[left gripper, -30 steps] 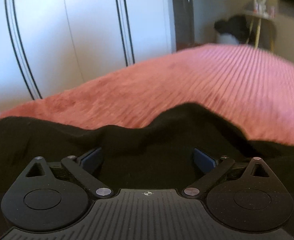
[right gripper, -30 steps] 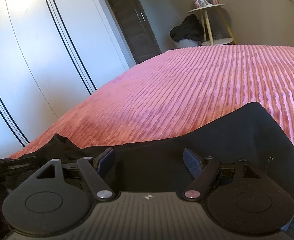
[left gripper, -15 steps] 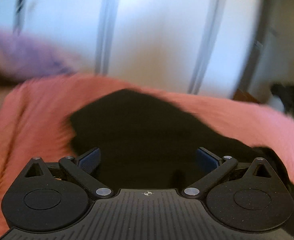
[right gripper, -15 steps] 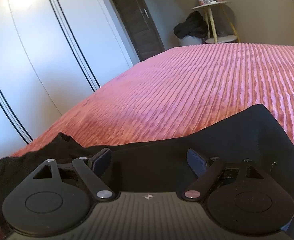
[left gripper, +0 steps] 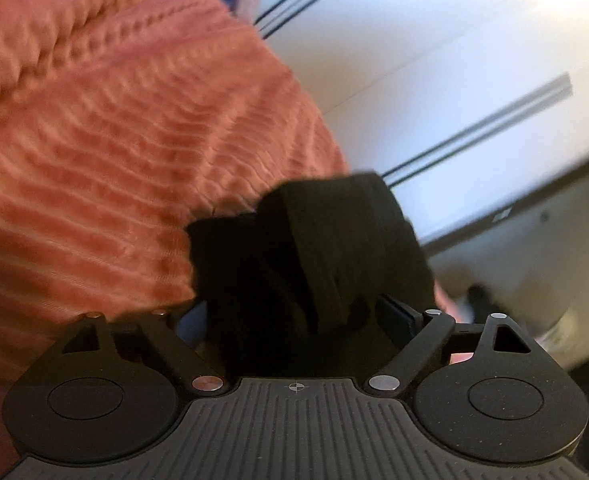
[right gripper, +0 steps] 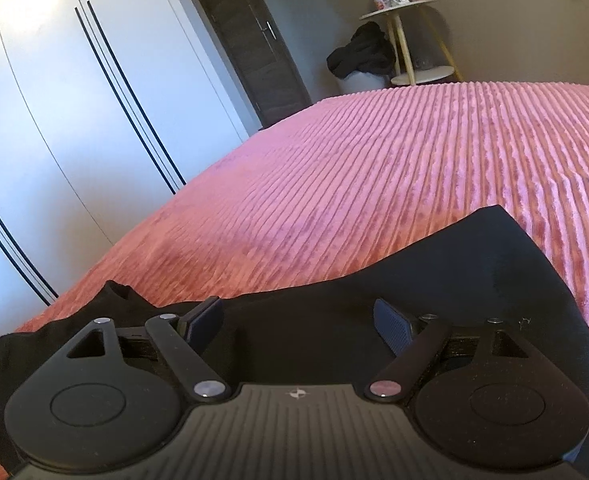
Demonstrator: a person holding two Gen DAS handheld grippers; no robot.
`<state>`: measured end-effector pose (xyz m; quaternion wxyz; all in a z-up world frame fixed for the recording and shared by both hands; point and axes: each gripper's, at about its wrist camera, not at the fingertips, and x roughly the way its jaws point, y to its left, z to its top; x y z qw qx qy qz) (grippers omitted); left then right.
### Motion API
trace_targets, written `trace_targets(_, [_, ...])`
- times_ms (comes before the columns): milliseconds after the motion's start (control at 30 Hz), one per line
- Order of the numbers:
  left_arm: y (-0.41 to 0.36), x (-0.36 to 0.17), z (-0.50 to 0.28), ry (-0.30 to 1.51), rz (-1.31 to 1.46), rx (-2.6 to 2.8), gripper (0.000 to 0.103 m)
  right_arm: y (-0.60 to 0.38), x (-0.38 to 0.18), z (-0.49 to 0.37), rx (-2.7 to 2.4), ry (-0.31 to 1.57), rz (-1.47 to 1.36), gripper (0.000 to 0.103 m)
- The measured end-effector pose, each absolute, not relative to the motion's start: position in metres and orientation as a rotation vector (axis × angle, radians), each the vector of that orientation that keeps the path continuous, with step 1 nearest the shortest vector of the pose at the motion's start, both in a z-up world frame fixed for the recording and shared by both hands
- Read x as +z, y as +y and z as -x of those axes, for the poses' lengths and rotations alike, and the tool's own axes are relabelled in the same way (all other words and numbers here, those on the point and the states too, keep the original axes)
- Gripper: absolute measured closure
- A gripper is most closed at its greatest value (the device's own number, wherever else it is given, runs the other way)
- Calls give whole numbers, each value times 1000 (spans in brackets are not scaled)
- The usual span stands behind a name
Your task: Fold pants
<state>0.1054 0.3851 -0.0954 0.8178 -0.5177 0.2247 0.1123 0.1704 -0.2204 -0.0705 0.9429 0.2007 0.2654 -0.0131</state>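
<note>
Closing around a bunched end of the black pants (left gripper: 306, 256), the left gripper (left gripper: 294, 312) fills the bottom of its tilted, blurred frame; whether the pads press the cloth I cannot tell. The pink ribbed bedspread (left gripper: 94, 140) covers the left, white wardrobe doors (left gripper: 434, 60) the upper right. In the right wrist view, the right gripper (right gripper: 298, 320) stands released over pants lying flat across the lower frame.
</note>
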Motion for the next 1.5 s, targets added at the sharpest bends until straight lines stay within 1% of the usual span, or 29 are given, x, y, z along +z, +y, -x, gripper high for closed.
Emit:
trace_targets(33, [389, -98, -104, 460, 1156, 237, 13, -219, -71, -170, -28, 540, -398, 20])
trace_targets(100, [396, -103, -100, 443, 1231, 243, 26, -218, -71, -172, -28, 536, -388, 20])
trace_targets(133, [395, -102, -98, 446, 1220, 247, 30, -218, -71, -172, -28, 535, -389, 20])
trace_targets(200, [389, -93, -95, 447, 1130, 234, 50, -219, -72, -173, -27, 532, -389, 19])
trace_targets(267, [389, -86, -90, 396, 1092, 168, 59, -219, -72, -172, -27, 531, -389, 19])
trace_targets(333, [391, -84, -88, 349, 1098, 123, 58, -220, -72, -172, -25, 531, -392, 19])
trace_targets(367, [390, -83, -90, 354, 1081, 142, 49, -220, -72, -172, -24, 529, -395, 19])
trace_targets(400, [388, -83, -93, 369, 1061, 175, 37, -220, -72, -172, -24, 530, -395, 19])
trace_targets(467, [381, -84, -106, 429, 1026, 227, 26, -220, -71, -172, -22, 531, -394, 19])
trace_targets(533, [375, -86, -118, 485, 999, 247, 35, -222, -71, -172, -18, 531, -404, 19])
trace_targets(600, [375, -82, -118, 480, 1039, 252, 54, -225, -70, -171, -13, 530, -428, 19])
trace_targets(667, [376, -74, -114, 443, 1053, 216, 67, -231, -69, -170, -16, 522, -472, 20])
trace_targets(700, [371, -65, -112, 438, 1015, 211, 69, -235, -68, -170, -27, 516, -496, 20])
trace_targets(800, [347, -30, -110, 414, 830, 189, 74, -250, -68, -167, -60, 493, -582, 20])
trace_targets(900, [310, 13, -108, 362, 664, 123, 74, -265, -68, -163, -82, 475, -661, 21])
trace_targets(1033, [237, 67, -102, 300, 444, -12, 74, -278, -66, -156, -110, 453, -708, 22])
trace_targets(1133, [177, 88, -96, 284, 322, -140, 74, -286, -62, -148, -128, 429, -717, 22])
trace_targets(1233, [124, 87, -98, 321, 274, -256, 73, -300, -60, -136, -146, 405, -738, 22])
trace_targets(1333, [73, 70, -100, 376, 210, -338, 65, -314, -61, -123, -156, 396, -784, 22])
trace_targets(1367, [57, 62, -101, 407, 197, -359, 54, -317, -61, -120, -147, 397, -797, 22])
trace_targets(1400, [41, 53, -102, 438, 192, -402, 34, -320, -60, -115, -135, 401, -804, 22])
trace_targets(1467, [14, 32, -104, 537, 207, -485, 6, -323, -60, -108, -103, 413, -813, 22])
trace_targets(1500, [5, 21, -104, 577, 218, -514, 5, -324, -60, -103, -88, 424, -820, 22])
